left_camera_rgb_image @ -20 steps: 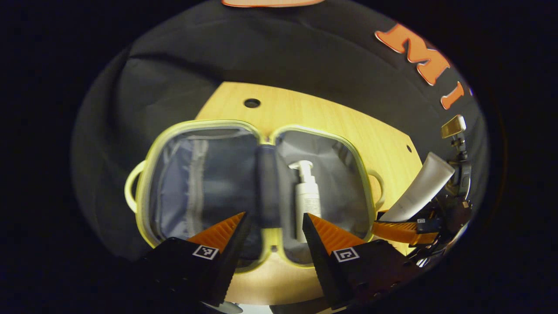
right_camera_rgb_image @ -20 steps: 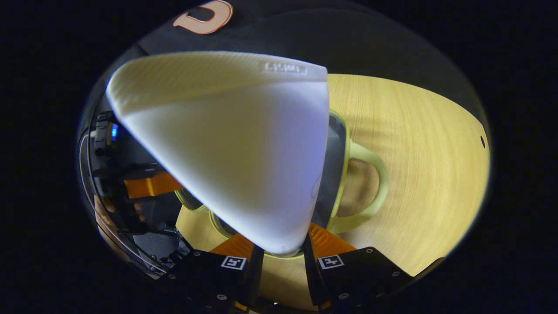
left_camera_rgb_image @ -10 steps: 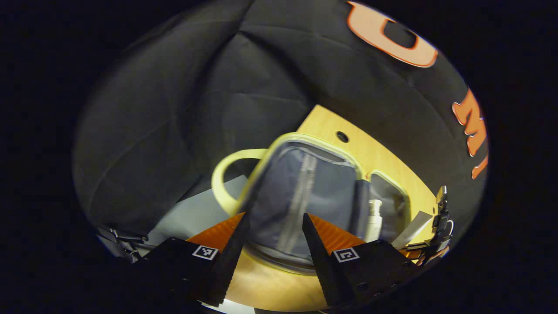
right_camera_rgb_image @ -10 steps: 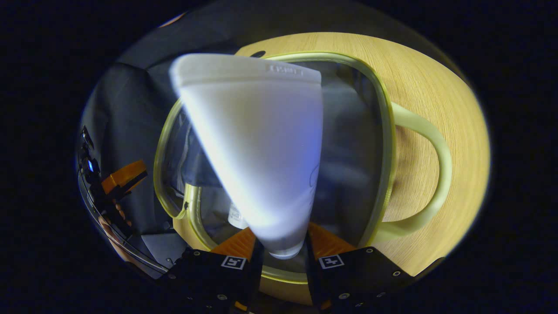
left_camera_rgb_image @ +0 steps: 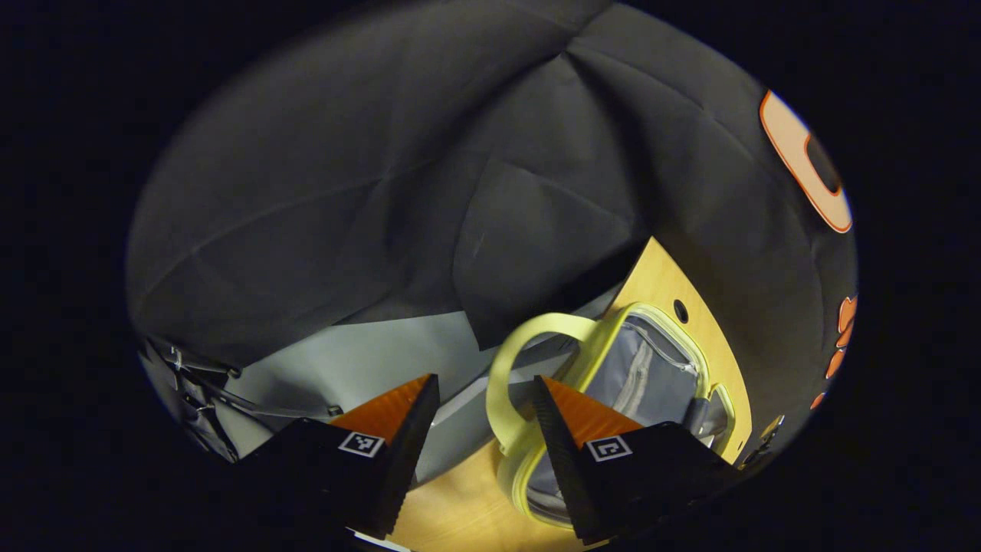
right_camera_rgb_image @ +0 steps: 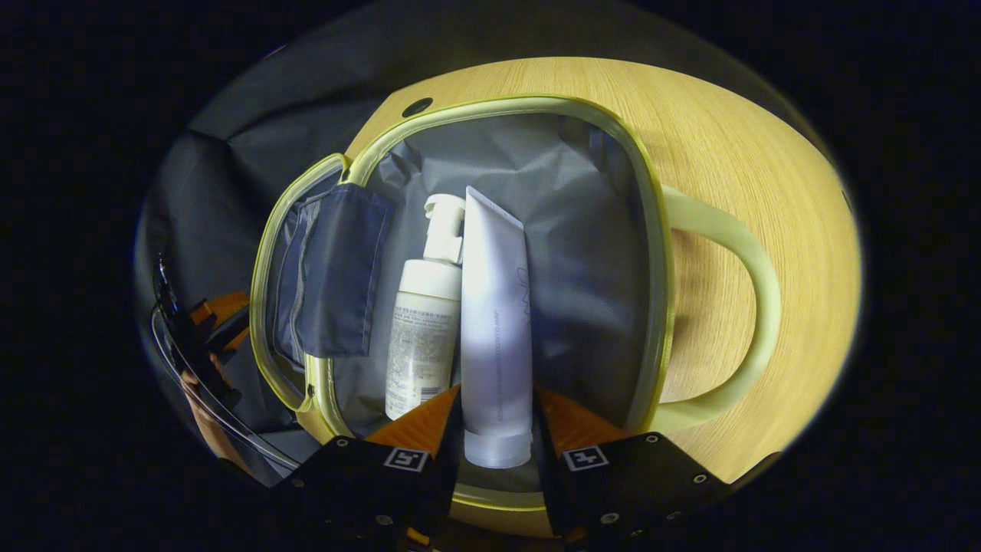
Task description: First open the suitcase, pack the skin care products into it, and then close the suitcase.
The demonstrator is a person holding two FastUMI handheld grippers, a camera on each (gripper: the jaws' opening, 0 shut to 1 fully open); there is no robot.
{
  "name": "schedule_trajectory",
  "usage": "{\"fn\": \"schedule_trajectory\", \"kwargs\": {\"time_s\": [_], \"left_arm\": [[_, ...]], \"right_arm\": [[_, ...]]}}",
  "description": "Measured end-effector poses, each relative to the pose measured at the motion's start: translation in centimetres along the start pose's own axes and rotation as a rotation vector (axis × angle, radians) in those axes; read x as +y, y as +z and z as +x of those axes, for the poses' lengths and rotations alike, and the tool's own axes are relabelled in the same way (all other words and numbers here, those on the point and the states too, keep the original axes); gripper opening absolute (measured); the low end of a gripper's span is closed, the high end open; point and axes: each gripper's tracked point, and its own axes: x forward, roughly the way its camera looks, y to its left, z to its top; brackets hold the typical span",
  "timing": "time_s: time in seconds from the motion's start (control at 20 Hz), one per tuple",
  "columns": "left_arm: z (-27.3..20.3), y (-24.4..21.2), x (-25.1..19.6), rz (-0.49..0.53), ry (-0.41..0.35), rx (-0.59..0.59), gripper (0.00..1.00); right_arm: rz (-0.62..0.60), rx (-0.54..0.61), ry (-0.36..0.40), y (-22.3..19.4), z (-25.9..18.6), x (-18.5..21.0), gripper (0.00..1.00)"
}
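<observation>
The right gripper (right_camera_rgb_image: 497, 429) has lowered the tube (right_camera_rgb_image: 497, 337) from upright to flat in the case (right_camera_rgb_image: 651, 253), fingers pressing its cap end, so only release and closing seem left. The tube is smooth, soft white plastic, touching a rigid pump bottle (right_camera_rgb_image: 425, 322) on the crinkled grey lining. The left gripper (left_camera_rgb_image: 479, 414) has swung aside, empty, jaws apart, by the case's pale rubbery handle (left_camera_rgb_image: 510, 360). Beyond lies the wooden table (right_camera_rgb_image: 736, 169).
</observation>
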Motion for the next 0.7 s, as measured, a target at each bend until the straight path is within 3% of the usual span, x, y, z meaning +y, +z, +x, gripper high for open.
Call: {"fn": "schedule_trajectory", "kwargs": {"time_s": [0.05,0.2,0.3,0.5,0.6,0.65,0.7], "left_arm": [[0.7,-0.4,-0.1,-0.004,-0.015,0.023,0.81],[3.2,0.0,1.6,-0.027,0.041,0.046,0.81],[4.4,-1.0,1.0,-0.103,0.003,0.088,0.85],[7.3,-3.0,-0.1,-0.239,-0.105,0.180,0.79],[7.8,-3.1,-0.9,-0.285,-0.133,0.182,0.34],[7.7,-3.2,-0.6,-0.277,-0.141,0.189,0.26],[7.6,-3.0,-0.8,-0.266,-0.152,0.185,0.26]], "right_arm": [[0.014,-0.013,0.014,0.3,-0.3,0.3,0.52],[0.054,-0.066,0.054,0.8,-2.0,0.8,0.61],[0.063,-0.114,0.065,1.0,-3.9,0.7,0.68],[0.066,-0.267,0.095,1.6,-8.7,0.4,0.81],[0.078,-0.350,0.085,2.1,-11.3,-0.4,0.85],[0.084,-0.394,0.077,2.4,-12.7,-1.0,0.86],[0.090,-0.439,0.066,2.6,-13.9,-1.6,0.88]]}}
